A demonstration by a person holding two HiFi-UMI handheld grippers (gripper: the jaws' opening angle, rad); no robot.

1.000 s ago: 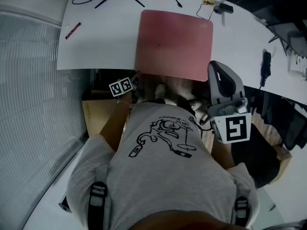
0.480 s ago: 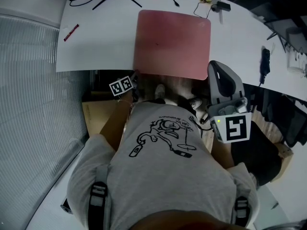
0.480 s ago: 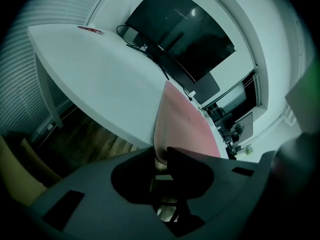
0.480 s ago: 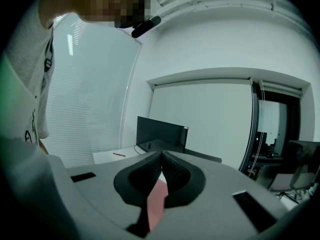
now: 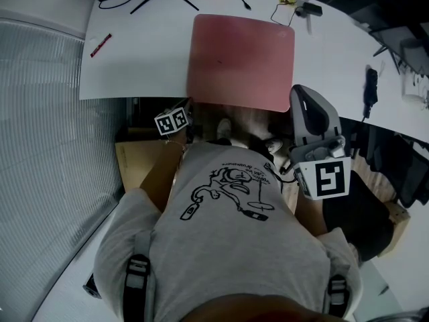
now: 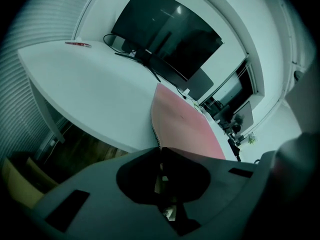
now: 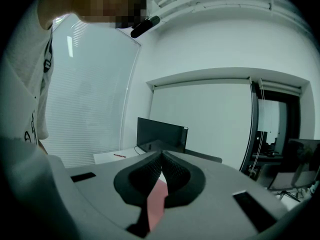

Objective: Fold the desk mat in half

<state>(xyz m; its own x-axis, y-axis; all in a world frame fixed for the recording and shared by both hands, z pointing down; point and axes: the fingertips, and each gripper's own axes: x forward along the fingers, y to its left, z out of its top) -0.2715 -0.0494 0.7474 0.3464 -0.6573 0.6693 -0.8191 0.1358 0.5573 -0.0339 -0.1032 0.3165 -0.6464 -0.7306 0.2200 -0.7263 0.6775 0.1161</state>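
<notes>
Closing just now, left tongs (image 6: 160,149) grip the mat's (image 5: 241,59) near-left corner, overhanging the table (image 5: 141,59), presumably to lift it for folding; right tongs (image 7: 161,156) hang clenched, empty, nearby.

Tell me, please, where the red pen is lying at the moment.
In the head view, the red pen lies near the white desk's far left corner, well left of the pink desk mat and apart from it.
</notes>
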